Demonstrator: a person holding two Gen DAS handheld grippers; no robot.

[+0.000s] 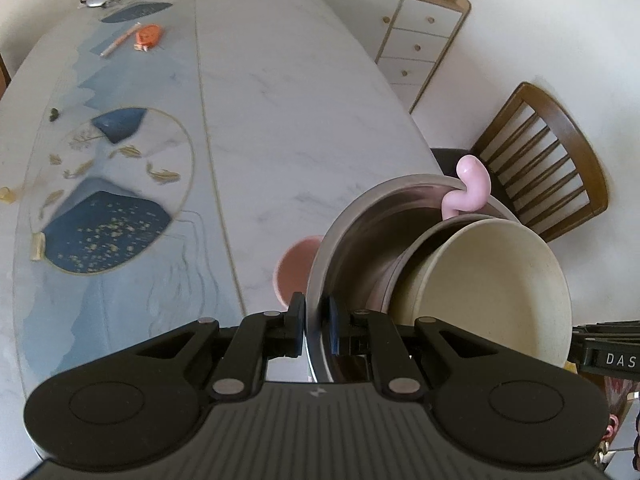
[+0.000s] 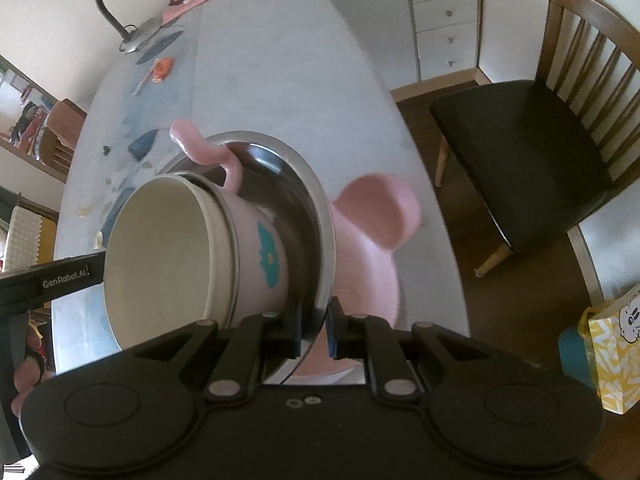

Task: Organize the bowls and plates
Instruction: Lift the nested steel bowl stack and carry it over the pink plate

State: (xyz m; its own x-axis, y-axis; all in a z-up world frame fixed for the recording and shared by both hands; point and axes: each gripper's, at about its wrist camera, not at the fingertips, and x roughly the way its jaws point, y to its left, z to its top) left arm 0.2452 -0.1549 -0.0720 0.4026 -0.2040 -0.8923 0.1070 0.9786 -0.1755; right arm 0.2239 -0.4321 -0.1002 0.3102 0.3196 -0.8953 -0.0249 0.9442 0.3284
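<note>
Left wrist view: left gripper (image 1: pixel 316 330) clamped on the near rim of a steel bowl (image 1: pixel 360 240) at 5 o'clock above the table (image 1: pixel 280 100). Cream-lined cup (image 1: pixel 480 280) nested inside it, pink handle (image 1: pixel 468 188) at 1 o'clock. Chair (image 1: pixel 540 160) beyond.

Right wrist view: right gripper (image 2: pixel 314 330) pinching the steel bowl's (image 2: pixel 288 184) opposite rim. Cup (image 2: pixel 168 256) inside at 9 o'clock; pink dish (image 2: pixel 372 240) beneath, blurred.

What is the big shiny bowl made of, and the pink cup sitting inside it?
The big bowl looks like polished steel: it is grey, thin-rimmed and mirrors the pink cup's side. The pink cup is probably plastic or glazed ceramic; its glossy curled handle and matte cream inside fit either, so I can't be sure.
</note>
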